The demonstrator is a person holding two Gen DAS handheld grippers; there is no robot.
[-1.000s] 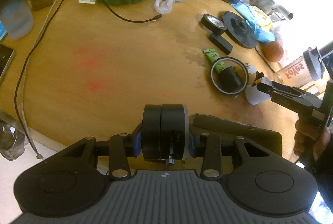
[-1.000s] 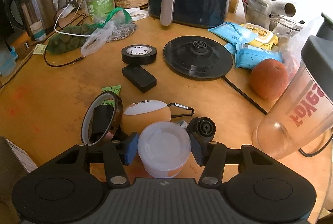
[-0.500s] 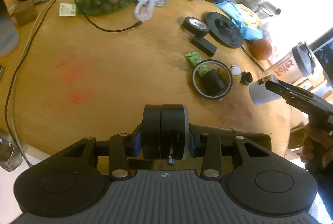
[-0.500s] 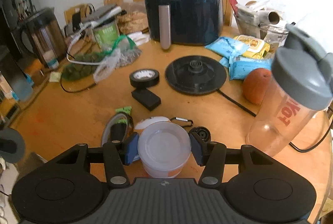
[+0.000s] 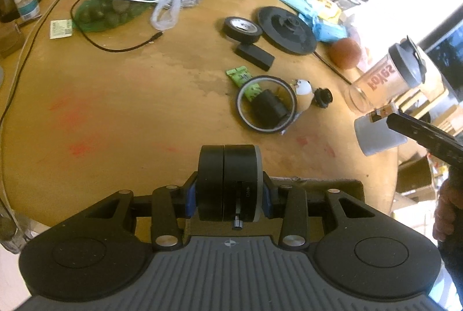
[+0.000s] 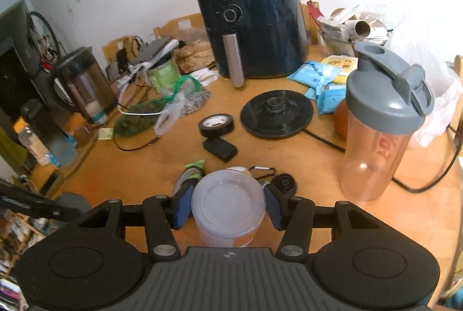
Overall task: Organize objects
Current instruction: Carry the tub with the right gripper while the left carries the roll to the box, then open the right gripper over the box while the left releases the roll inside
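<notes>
The left gripper (image 5: 230,192) clamps a black puck (image 5: 228,183) above the table's (image 5: 115,108) near edge. To its right, the right gripper (image 6: 228,205) grips a white tub (image 6: 228,206), lifted clear. Both should travel level, squeeze unchanged, avoiding the shaker bottle (image 6: 382,123) at far right.

On the tabletop (image 6: 318,166), the tape roll (image 6: 216,124) lies left of the kettle base (image 6: 277,112), the air fryer (image 6: 251,21) behind both, the shaker bottle (image 6: 382,123) at right.

left gripper (image 5: 230,199) clamping black puck (image 5: 228,182), perhaps speaker
</notes>
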